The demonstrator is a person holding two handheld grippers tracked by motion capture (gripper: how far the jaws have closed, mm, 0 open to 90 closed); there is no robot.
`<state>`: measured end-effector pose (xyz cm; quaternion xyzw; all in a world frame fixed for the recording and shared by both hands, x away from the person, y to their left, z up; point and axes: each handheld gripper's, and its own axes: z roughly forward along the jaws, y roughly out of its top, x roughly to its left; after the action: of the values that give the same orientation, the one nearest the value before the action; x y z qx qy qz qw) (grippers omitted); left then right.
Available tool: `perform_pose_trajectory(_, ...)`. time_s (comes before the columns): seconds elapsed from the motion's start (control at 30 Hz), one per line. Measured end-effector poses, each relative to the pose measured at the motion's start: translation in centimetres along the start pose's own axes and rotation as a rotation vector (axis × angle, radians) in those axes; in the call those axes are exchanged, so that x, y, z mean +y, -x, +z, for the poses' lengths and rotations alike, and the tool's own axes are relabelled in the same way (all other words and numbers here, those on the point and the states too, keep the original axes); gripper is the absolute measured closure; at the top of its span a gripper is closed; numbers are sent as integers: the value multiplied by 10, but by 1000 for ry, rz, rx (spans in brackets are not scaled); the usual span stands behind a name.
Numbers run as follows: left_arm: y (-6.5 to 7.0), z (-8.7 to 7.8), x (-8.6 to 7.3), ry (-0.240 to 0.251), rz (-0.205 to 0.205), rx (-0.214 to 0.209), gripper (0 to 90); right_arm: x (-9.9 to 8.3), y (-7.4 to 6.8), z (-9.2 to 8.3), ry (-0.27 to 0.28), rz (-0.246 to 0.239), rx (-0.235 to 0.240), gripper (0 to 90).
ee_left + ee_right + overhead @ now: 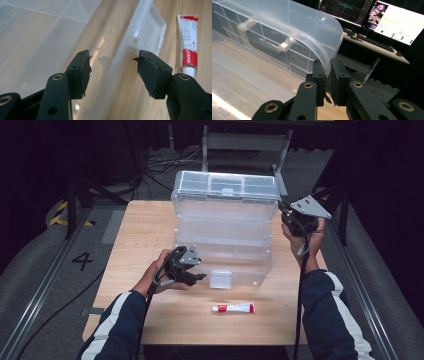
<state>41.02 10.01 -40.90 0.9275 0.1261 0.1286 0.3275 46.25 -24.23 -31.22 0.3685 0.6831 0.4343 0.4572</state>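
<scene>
- A clear plastic organiser box (223, 237) stands open in the middle of the wooden bench (150, 317), its lid (226, 185) raised upright at the far side
- The right tool (296, 222) is clamped on the right-hand edge of that lid; in the right gripper view (327, 75) the thin curved rim sits pinched between the two black pads, so this hand appears to be propping the lid up
- The left tool (201, 276) hovers low at the box's near-left corner, its jaws standing apart with nothing between them; in the left gripper view (112, 66) the box's front wall (117, 82) runs up through the gap, untouched by either pad
- A red-and-white tube (233, 308) lies flat on the bench just in front of the box, its long axis running left to right, white cap toward the left
- The tube lies to the right of the left tool and slightly nearer the person; the left hand is much the closer of the two and is free, so a pick-up would likely fall to it, closing across the tube's narrow width
</scene>
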Motion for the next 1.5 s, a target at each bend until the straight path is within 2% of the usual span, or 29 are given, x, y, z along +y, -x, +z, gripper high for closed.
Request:
perform_pose_trajectory(0.07,1,4,2,-25,16,1,462,1,0,2,-1,1,-2,832)
perform_pose_trajectory(0.1,1,4,2,-25,16,1,468,1,1,3,-2,4,-3,832)
perform_pose_trajectory(0.17,1,8,3,-55,3,14,479,2,1,5,-5,7,-6,834)
perform_pose_trajectory(0.2,1,10,3,-61,5,-1,487,5,2,8,-12,8,-13,836)
perform_pose_trajectory(0.33,0,10,3,-63,-20,12,540,5,4,13,-2,22,-20,840)
perform_pose_trajectory(0.4,-1,10,3,-63,-27,18,610,4,4,14,4,26,-20,841)
perform_pose_trajectory(0.43,-2,11,2,-61,-42,16,610,4,5,15,9,25,-18,842)
perform_pose_trajectory(0.47,-3,10,1,-57,-42,4,633,3,6,16,15,22,-15,843)
perform_pose_trajectory(0.57,-4,10,0,-67,-34,6,664,4,7,19,12,17,-16,848)
perform_pose_trajectory(0.93,-8,10,-4,-62,-23,-22,685,6,7,24,8,15,-31,853)
perform_pose_trajectory(1.5,-4,11,-7,-52,-7,-10,691,6,6,21,-3,17,-31,857)
